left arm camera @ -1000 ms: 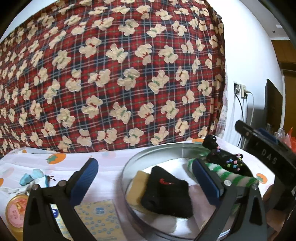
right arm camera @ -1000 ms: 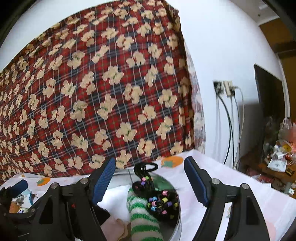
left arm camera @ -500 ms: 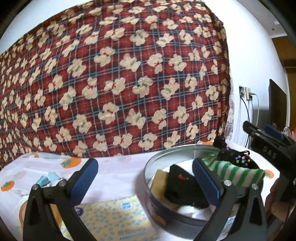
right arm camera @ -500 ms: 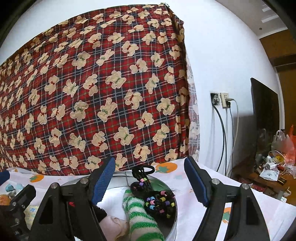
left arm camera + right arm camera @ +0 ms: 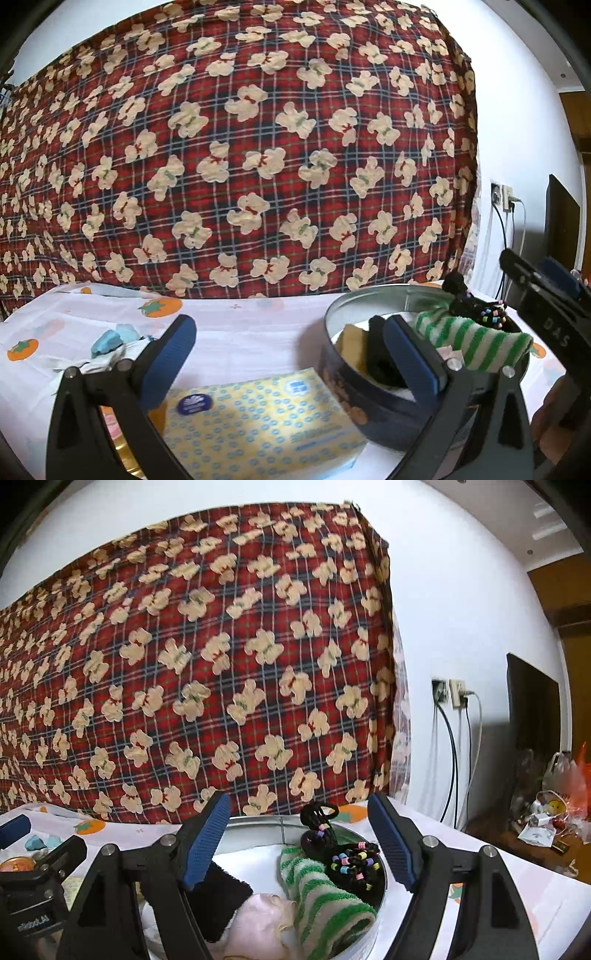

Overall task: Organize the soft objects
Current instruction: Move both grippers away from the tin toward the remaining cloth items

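Both cameras have drawn back and sunk lower since a second ago; in the left wrist view the round metal tin (image 5: 369, 402) has slid from centre to the right and shows its dark printed side wall, and the yellow dotted tissue pack (image 5: 258, 417) now fills the gap between the fingers; in the right wrist view the tin (image 5: 266, 821) sits lower and the wall sockets and dark screen have come further into sight.

The tin is shiny inside, with a thin raised rim; draped over its rim lies a fluffy green-and-white striped sock (image 5: 325, 897), and on top of that sock a black knotted bundle of hair ties (image 5: 351, 860) dotted with coloured beads; deeper in the tin lie a black terry cloth (image 5: 221, 904) and a pale pink frilled cloth (image 5: 262, 923); behind the tin hangs a red plaid cloth (image 5: 236, 147) printed with cream bears.

The left gripper (image 5: 291, 358) stands wide, clasping nothing, its right blue pad in front of the tin; the right gripper (image 5: 299, 845) also stands wide over the tin, touching none of its contents.
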Tool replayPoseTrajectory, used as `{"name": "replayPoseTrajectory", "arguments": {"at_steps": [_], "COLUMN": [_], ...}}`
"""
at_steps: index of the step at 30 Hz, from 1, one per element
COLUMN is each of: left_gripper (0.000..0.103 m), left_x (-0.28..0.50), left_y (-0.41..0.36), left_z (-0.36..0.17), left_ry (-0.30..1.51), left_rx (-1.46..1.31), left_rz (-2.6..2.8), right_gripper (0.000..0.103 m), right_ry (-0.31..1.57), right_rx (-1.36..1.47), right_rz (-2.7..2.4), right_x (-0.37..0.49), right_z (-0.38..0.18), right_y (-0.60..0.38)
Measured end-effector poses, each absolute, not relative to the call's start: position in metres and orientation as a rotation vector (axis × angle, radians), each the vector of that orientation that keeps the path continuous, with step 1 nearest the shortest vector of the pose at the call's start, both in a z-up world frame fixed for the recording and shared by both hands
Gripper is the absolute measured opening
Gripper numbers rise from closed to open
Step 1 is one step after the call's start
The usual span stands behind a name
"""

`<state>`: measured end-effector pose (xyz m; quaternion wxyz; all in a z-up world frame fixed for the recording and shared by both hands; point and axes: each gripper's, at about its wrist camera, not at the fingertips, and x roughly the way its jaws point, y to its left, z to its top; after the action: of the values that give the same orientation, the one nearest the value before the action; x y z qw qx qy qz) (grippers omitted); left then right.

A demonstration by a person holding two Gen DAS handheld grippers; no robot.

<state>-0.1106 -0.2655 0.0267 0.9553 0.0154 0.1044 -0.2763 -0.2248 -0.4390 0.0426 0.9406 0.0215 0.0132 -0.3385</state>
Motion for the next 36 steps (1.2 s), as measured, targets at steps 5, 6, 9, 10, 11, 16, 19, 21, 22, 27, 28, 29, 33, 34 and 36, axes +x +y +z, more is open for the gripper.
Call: {"name": "replayPoseTrajectory", "arguments": {"at_steps": [5, 6, 9, 10, 11, 16, 19, 21, 22, 27, 28, 29, 33, 34, 36], "left_gripper": [0.103, 0.103, 0.103, 0.103, 0.103, 0.103, 0.103, 0.103, 0.103, 0.103, 0.103, 0.103, 0.103, 0.103, 0.103], "left_x": [-0.111, -0.111, -0.111, -0.111, -0.111, -0.112, -0.111, -0.11, -0.109, -0.103, -0.102, -0.101, -0.094, -0.092, -0.087], "left_y": [-0.25, -0.247, -0.239, -0.236, -0.234, -0.221, -0.214, -0.209, -0.206, -0.191, -0.188, -0.185, -0.171, -0.167, -0.16], "left_z": [0.027, 0.027, 0.028, 0.028, 0.028, 0.029, 0.029, 0.029, 0.029, 0.029, 0.029, 0.029, 0.029, 0.028, 0.028], "left_ry": [0.203, 0.201, 0.193, 0.19, 0.187, 0.176, 0.17, 0.162, 0.159, 0.157, 0.157, 0.157, 0.156, 0.158, 0.162], "left_rx": [0.029, 0.032, 0.031, 0.032, 0.032, 0.035, 0.039, 0.041, 0.044, 0.051, 0.05, 0.05, 0.053, 0.051, 0.047], "left_rz": [-0.555, -0.554, -0.554, -0.556, -0.556, -0.564, -0.559, -0.554, -0.551, -0.539, -0.535, -0.531, -0.506, -0.501, -0.489], "right_gripper": [0.079, 0.079, 0.079, 0.079, 0.079, 0.079, 0.079, 0.079, 0.079, 0.079, 0.079, 0.079, 0.079, 0.079, 0.079], "right_ry": [-0.011, -0.016, -0.018, -0.017, -0.016, -0.017, -0.009, -0.002, 0.001, 0.018, 0.02, 0.023, 0.032, 0.034, 0.042], "right_rx": [0.009, 0.011, 0.035, 0.039, 0.047, 0.103, 0.136, 0.153, 0.158, 0.166, 0.163, 0.163, 0.166, 0.166, 0.165], "right_rz": [-0.717, -0.722, -0.729, -0.734, -0.74, -0.732, -0.711, -0.698, -0.69, -0.646, -0.639, -0.629, -0.592, -0.584, -0.563], "right_x": [-0.231, -0.232, -0.234, -0.234, -0.235, -0.239, -0.238, -0.235, -0.234, -0.223, -0.221, -0.218, -0.209, -0.207, -0.201], "right_z": [0.046, 0.046, 0.046, 0.046, 0.046, 0.043, 0.041, 0.04, 0.04, 0.038, 0.037, 0.037, 0.036, 0.036, 0.035], "right_y": [-0.423, -0.422, -0.418, -0.416, -0.415, -0.406, -0.4, -0.395, -0.392, -0.373, -0.369, -0.364, -0.348, -0.345, -0.336]}}
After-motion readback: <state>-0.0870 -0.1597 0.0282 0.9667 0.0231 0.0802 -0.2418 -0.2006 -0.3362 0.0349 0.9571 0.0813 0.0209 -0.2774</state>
